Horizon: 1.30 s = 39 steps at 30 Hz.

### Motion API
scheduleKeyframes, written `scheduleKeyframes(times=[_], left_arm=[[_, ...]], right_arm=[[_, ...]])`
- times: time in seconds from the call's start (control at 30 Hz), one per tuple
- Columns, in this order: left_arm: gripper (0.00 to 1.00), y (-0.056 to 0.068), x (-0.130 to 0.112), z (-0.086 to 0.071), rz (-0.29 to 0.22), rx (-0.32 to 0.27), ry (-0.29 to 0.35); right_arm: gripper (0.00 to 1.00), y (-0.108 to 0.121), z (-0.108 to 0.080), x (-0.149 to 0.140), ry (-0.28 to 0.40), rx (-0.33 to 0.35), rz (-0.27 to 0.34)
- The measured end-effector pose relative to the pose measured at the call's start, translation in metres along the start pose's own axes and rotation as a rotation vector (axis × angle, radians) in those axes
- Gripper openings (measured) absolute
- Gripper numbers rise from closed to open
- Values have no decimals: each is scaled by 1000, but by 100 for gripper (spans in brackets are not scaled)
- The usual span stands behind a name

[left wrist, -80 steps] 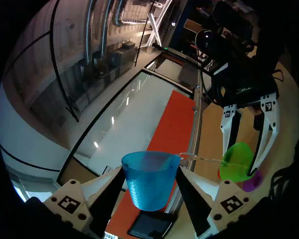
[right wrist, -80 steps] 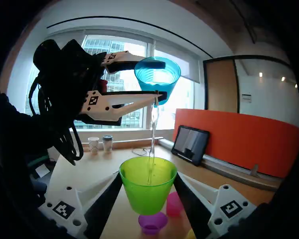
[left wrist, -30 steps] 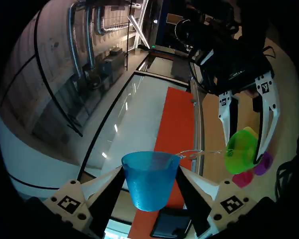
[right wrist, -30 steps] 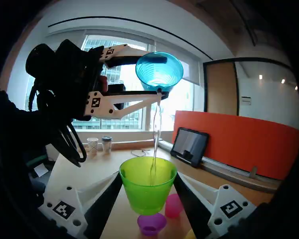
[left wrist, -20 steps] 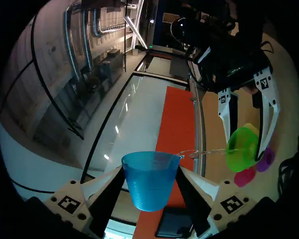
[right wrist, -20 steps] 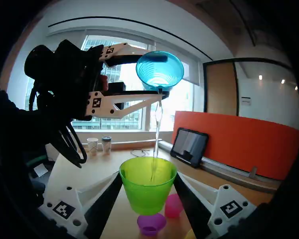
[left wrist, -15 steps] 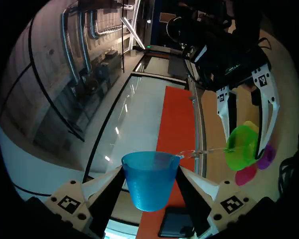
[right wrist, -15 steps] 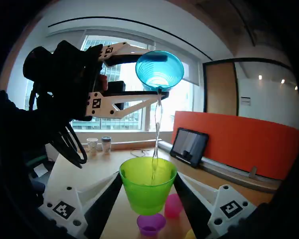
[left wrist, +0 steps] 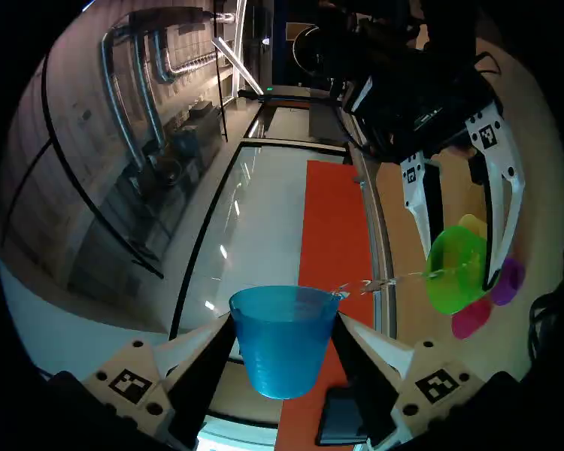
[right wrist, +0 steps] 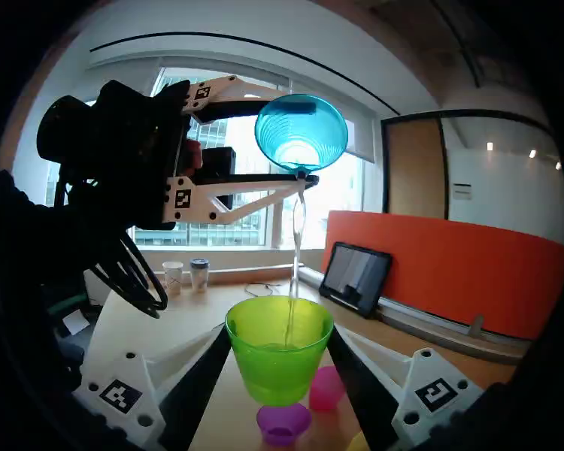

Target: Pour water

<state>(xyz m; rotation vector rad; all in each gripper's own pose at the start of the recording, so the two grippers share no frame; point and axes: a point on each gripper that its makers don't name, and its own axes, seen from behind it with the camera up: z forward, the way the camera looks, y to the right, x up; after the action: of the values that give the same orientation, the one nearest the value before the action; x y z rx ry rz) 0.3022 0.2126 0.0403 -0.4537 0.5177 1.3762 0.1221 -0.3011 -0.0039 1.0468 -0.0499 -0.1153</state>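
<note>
Water (right wrist: 295, 248) from tilted blue cup (right wrist: 301, 134) into green cup (right wrist: 279, 361)

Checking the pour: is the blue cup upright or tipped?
Tipped: the blue cup lies sideways, a water stream falling into the green cup.

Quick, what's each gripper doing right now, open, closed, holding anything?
Left gripper: closed on the translucent blue plastic cup, tipped, pouring water.
Right gripper: closed on the translucent green plastic cup, upright.

Translucent blue cup (right wrist: 301, 134) tipped steeply, raised directly above the upright translucent green cup (right wrist: 280, 357). Thin water stream (right wrist: 295, 248) falls from its lip into the green cup, partly filled.
</note>
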Motion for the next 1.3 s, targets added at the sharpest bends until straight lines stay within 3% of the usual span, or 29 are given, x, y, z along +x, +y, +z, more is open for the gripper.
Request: scheduleKeyframes(times=[0.6, 0.97, 1.3], left_arm=[[85, -3, 7, 0, 97, 10, 2], [85, 0, 15, -1, 196, 18, 19], [85, 0, 21, -2, 216, 24, 27]], right_arm=[[90, 1, 1, 2, 6, -8, 2], [90, 2, 0, 4, 12, -14, 3], [90, 3, -1, 5, 17, -18, 3]])
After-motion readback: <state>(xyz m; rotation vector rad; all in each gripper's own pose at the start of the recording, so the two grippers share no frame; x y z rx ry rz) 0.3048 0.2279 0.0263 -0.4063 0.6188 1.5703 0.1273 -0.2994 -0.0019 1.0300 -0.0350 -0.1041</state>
